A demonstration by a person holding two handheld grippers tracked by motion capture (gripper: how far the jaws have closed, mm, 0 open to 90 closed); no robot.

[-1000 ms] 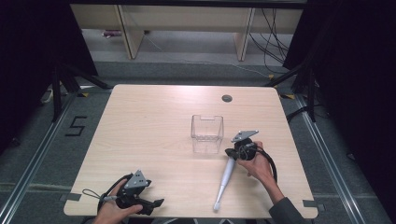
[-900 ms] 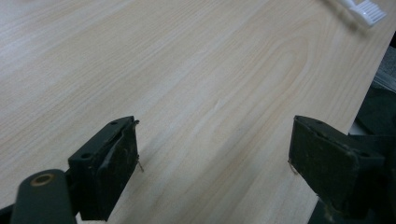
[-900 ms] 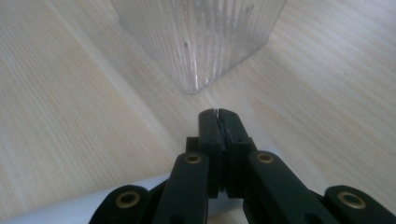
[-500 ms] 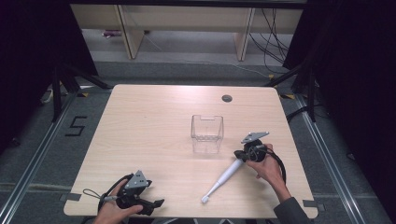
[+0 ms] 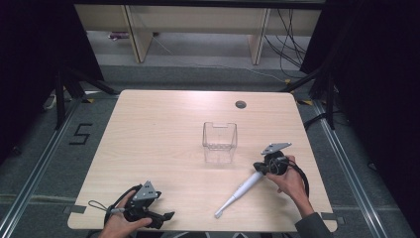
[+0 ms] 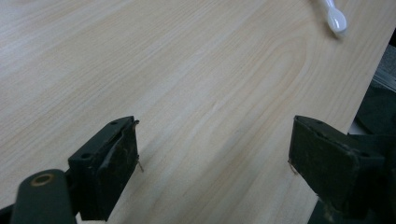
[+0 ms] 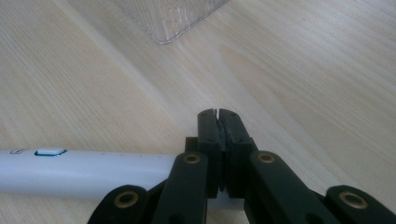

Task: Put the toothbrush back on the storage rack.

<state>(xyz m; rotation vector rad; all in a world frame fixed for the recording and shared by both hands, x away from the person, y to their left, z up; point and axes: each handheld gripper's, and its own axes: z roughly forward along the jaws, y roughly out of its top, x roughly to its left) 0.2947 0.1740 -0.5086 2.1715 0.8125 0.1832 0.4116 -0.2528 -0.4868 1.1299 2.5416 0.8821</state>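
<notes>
We see a white electric toothbrush (image 5: 242,189) lying slantwise on the wooden table (image 5: 158,129), its thick end pinched in the right gripper (image 5: 261,168), jaws pressed together. A clear plastic bin (image 5: 219,142) stands just beyond. The left gripper (image 5: 163,216) rests near the front edge, jaws wide apart, holding nothing.

The left tool (image 5: 148,210) rests low with jaws spread wide, while the right tool (image 5: 262,167) is clamped closed.

The high view looks forward and down over the whole bench (image 5: 163,124). Each gripper view sits close above the bench surface, looking along its own jaws; all share the woodgrain top.
</notes>
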